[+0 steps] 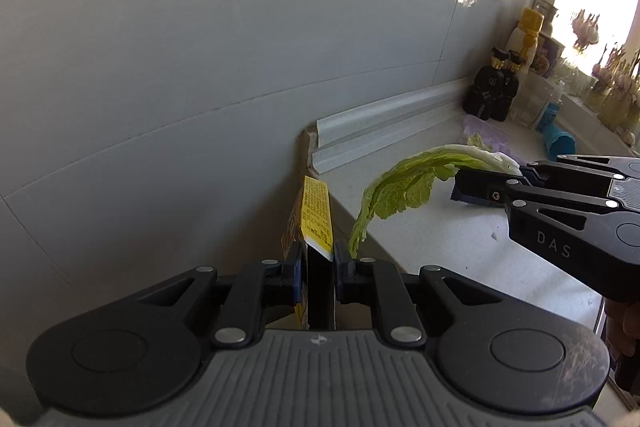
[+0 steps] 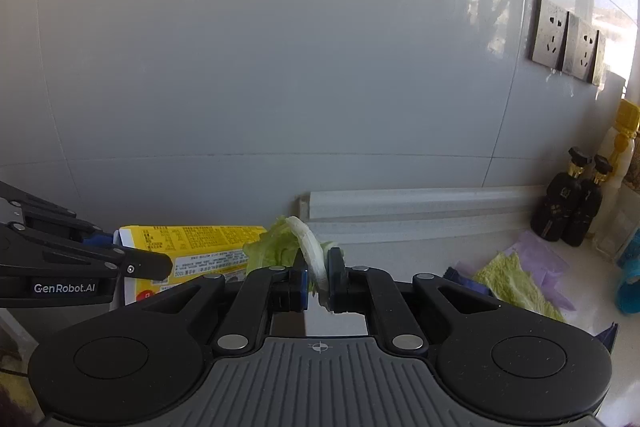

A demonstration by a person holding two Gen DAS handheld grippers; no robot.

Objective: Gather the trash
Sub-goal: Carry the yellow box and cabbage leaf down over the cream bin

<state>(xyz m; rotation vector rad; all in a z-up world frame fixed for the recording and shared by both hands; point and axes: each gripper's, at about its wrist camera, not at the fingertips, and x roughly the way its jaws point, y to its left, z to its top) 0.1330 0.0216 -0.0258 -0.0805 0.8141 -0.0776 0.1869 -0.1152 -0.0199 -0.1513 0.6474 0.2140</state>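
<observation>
My left gripper (image 1: 318, 259) is shut on a yellow printed carton (image 1: 316, 217), held edge-on in the air beyond the counter's left end. It also shows in the right wrist view (image 2: 200, 243) with the left gripper (image 2: 160, 267) on it. My right gripper (image 2: 318, 277) is shut on the white stalk of a green cabbage leaf (image 2: 276, 245). In the left wrist view the leaf (image 1: 404, 183) hangs from the right gripper (image 1: 480, 183) over the counter's edge, next to the carton.
The white counter (image 1: 460, 239) holds another leaf on a purple bag (image 2: 516, 279), a blue cup (image 1: 560, 145), dark bottles (image 2: 568, 207) and a yellow-capped bottle (image 1: 526, 35). A grey tiled wall (image 2: 280, 67) stands close ahead with sockets (image 2: 568, 43).
</observation>
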